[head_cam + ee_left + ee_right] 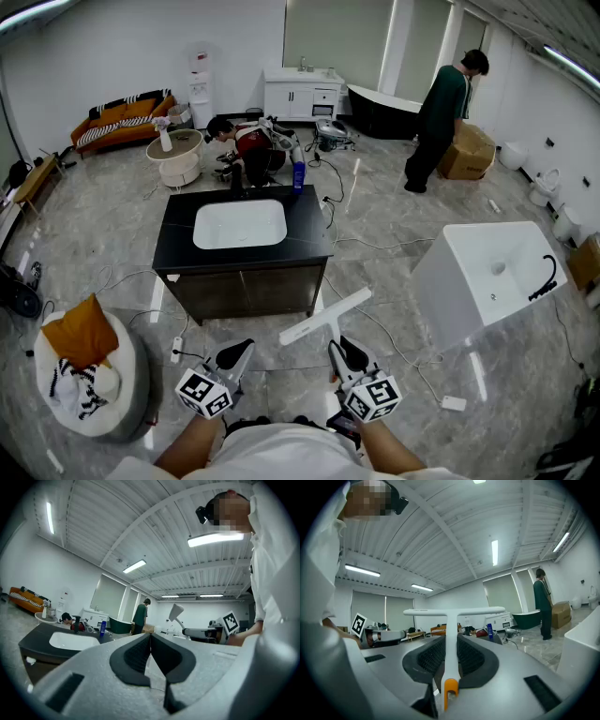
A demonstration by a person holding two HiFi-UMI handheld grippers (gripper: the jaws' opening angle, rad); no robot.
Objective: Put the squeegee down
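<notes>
Closest to the body, low right in head view: noted right tool clenched on the handle of a white T-shaped squeegee. Confirmed in right gripper view: both dark pads pressed on the white handle, orange handle tip showing just below the pads, crossbar blade at the far end, level. From the head view, read squeegee as slanted up and left from the tool, blade toward the cabinet, held over the grey floor, touching only the pads. Noted marker cube behind the jaws.

Beside it, low left: noted left tool closed on nothing. Read in left gripper view as pad tips meeting, no object between them. Judged the two tools near, not touching.

Further left: recorded a round pale cushion seat holding an orange pillow and black-and-white cloth.

Ahead, mid-floor: recorded dark cabinet with black surface and white inset basin. Noted blue bottle at its far right edge. Right of that: logged white tub-like unit, tilted, with black fitting at its rim. Logged cables trailing over the floor between the two.

Far side: spotted one crouched person behind the cabinet, one standing person by a cardboard box. Marked orange sofa at the far left wall, white cupboard at the back.
</notes>
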